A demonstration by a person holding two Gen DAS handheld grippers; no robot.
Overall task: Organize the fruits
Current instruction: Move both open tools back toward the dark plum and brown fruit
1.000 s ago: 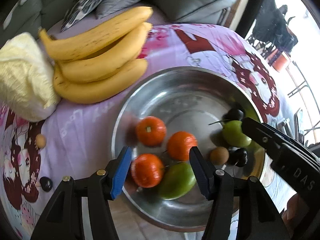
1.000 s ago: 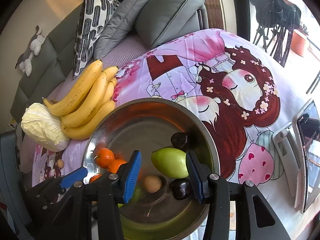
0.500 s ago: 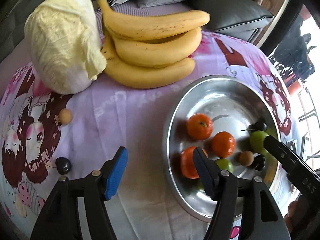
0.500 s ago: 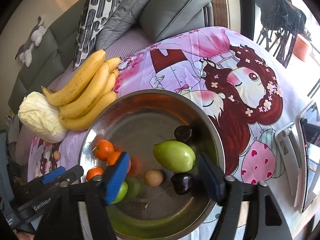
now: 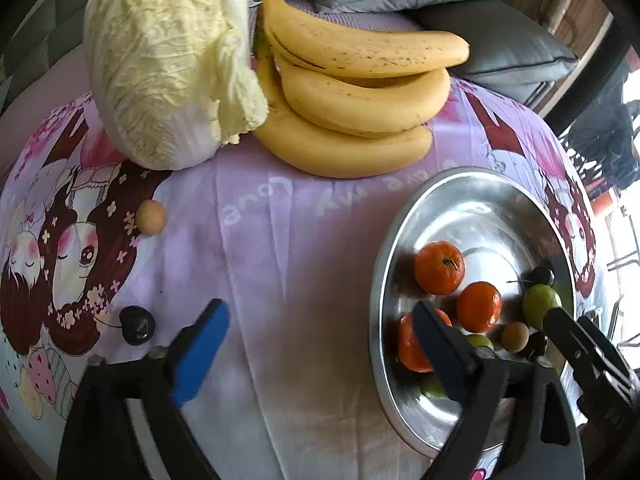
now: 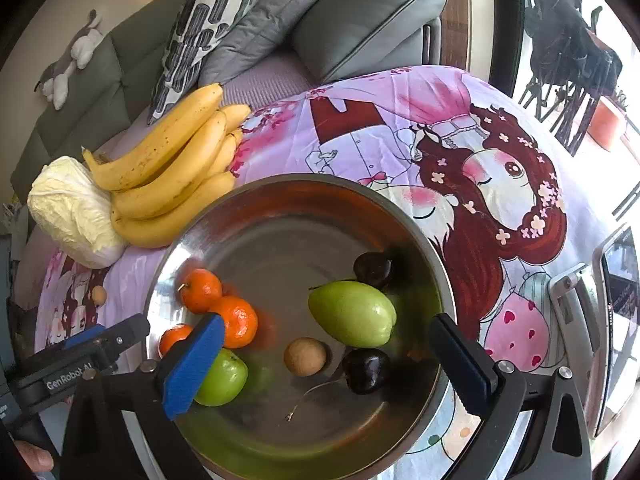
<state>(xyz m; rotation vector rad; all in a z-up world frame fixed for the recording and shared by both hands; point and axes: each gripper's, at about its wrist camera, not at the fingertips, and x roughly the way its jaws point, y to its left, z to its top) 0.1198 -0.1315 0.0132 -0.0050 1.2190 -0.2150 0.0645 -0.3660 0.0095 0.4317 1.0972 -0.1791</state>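
A steel bowl [image 6: 280,192] [image 5: 400,232] holds three oranges [image 6: 238,320], a large green fruit [image 6: 352,314], a small green fruit [image 6: 224,380], a tan longan [image 6: 305,356] and two dark cherries [image 6: 365,366]. On the cloth to its left lie a loose cherry [image 5: 137,325] and a loose longan [image 5: 150,217]. My left gripper [image 5: 320,340] is open and empty, over the cloth and the bowl's left rim. My right gripper [image 6: 328,356] is open and empty, above the bowl. A banana bunch [image 5: 352,92] lies behind the bowl.
A pale cabbage [image 5: 164,60] lies left of the bananas. Grey cushions [image 6: 360,28] and a sofa are behind the table. A phone on a stand [image 6: 616,300] is at the right edge. The pink cartoon tablecloth [image 5: 260,240] covers the table.
My left gripper has swung left, off the bowl toward the cloth with the loose cherry and longan. My right gripper has opened wide and let go of the large green fruit, which now lies in the bowl.
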